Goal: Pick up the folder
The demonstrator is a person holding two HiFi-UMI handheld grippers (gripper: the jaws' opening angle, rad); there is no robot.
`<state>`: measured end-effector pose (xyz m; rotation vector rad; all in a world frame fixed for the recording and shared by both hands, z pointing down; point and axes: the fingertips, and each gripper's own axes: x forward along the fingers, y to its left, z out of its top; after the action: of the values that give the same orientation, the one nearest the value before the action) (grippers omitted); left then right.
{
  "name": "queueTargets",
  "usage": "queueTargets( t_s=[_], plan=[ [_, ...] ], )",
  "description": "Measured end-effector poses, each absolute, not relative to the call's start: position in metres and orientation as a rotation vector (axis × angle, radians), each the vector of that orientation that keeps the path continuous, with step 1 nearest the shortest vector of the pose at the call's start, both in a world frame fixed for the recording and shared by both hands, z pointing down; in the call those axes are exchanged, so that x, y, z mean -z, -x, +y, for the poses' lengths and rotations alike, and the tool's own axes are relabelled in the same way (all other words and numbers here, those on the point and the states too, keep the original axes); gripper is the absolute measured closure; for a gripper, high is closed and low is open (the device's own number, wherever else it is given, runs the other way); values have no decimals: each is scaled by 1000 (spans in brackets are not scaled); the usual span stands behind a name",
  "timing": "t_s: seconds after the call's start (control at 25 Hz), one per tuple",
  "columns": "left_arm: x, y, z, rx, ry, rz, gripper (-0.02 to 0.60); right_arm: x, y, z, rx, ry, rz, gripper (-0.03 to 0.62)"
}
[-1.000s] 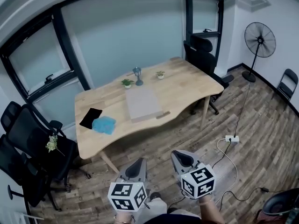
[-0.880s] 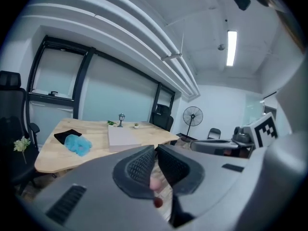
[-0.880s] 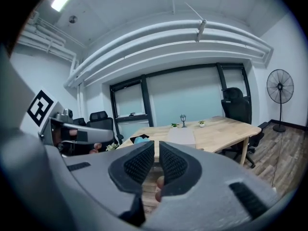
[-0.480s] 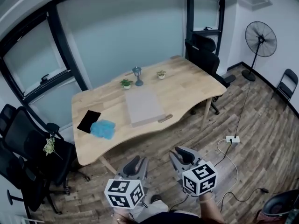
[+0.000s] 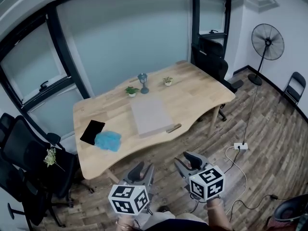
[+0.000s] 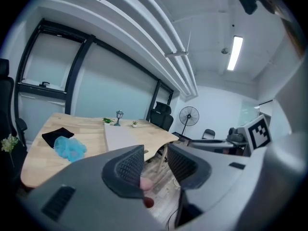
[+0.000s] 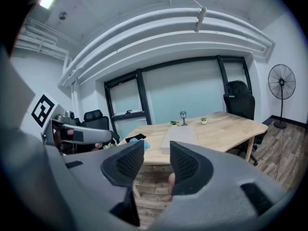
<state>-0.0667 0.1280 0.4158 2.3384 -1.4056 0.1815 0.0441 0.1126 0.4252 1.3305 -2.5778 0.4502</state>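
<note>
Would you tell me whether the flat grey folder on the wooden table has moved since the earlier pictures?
No. The flat grey folder still lies just in front of the small blue lamp on the wooden table; only the camera view shifted.

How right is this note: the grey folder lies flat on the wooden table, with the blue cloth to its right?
One error: the head view shows the blue cloth to the left of the grey folder, not the right. The folder does lie flat on the wooden table.

No readable text, labels, brands, numbers or signs visible.
</note>
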Motion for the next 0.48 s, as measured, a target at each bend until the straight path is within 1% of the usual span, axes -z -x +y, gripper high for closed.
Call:
queueTargets(
  t_s=[0.48],
  plan=[
    [-420, 80, 96, -165, -2341, -1348, 411, -428, -28, 86, -452, -1346, -2546, 419]
  ],
)
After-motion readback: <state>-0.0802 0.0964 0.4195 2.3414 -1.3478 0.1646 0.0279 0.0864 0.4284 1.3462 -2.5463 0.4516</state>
